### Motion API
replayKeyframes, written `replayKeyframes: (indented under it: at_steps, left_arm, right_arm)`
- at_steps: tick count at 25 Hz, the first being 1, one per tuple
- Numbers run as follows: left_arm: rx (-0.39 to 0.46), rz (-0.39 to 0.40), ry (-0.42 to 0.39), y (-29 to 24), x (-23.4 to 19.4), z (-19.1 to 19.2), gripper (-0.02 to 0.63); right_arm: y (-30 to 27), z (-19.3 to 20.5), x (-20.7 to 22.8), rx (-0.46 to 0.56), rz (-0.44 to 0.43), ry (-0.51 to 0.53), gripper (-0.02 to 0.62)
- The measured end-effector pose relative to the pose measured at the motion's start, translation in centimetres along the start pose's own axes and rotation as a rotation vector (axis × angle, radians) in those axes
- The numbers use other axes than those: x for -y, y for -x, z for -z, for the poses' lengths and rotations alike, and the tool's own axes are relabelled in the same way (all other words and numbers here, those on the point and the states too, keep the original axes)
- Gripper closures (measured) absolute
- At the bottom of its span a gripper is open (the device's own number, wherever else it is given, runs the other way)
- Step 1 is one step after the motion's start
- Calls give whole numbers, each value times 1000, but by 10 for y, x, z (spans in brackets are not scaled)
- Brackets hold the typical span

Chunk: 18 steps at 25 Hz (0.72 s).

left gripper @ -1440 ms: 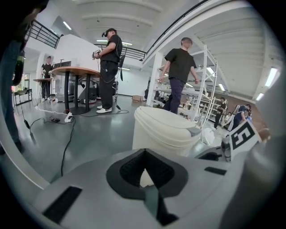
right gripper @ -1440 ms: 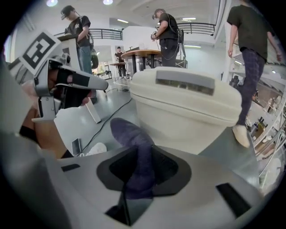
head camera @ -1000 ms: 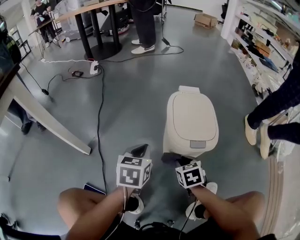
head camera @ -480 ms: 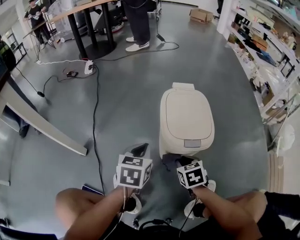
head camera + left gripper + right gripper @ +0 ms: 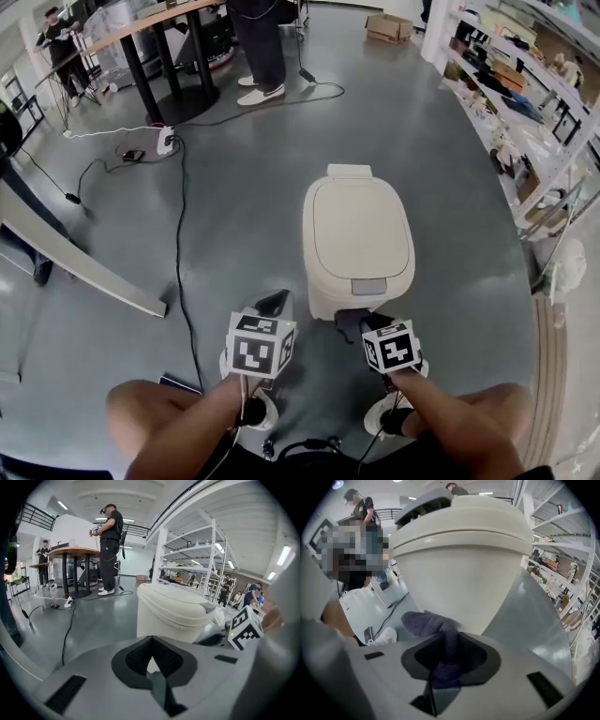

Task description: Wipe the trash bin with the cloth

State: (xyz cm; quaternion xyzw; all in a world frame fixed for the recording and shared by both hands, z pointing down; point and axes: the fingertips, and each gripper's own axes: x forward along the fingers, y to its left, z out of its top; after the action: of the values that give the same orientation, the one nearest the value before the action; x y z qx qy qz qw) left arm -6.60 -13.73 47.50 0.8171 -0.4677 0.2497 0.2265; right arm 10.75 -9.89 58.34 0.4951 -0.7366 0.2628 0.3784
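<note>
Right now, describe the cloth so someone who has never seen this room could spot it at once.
Find the cream plastic trash bin on the grey floor. At its near side, the right gripper is shut on a small, fuzzy, dark purple cloth. Nothing else nearby is soft or purple.

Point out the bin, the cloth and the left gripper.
bin [image 5: 359, 234], head view, middle of its lid.
cloth [image 5: 424, 622], right gripper view, bunched end beyond the jaws.
left gripper [image 5: 151, 641], left gripper view, where its jaw tips meet.
</note>
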Motion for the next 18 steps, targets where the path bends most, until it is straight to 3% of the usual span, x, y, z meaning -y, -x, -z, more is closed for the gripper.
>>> replayKeyframes:
  at_steps: [18]
  left_arm:
    - [-33, -2, -21, -14, 5, 7, 609]
  right_arm:
    - [-8, 24, 59, -45, 102, -28, 500]
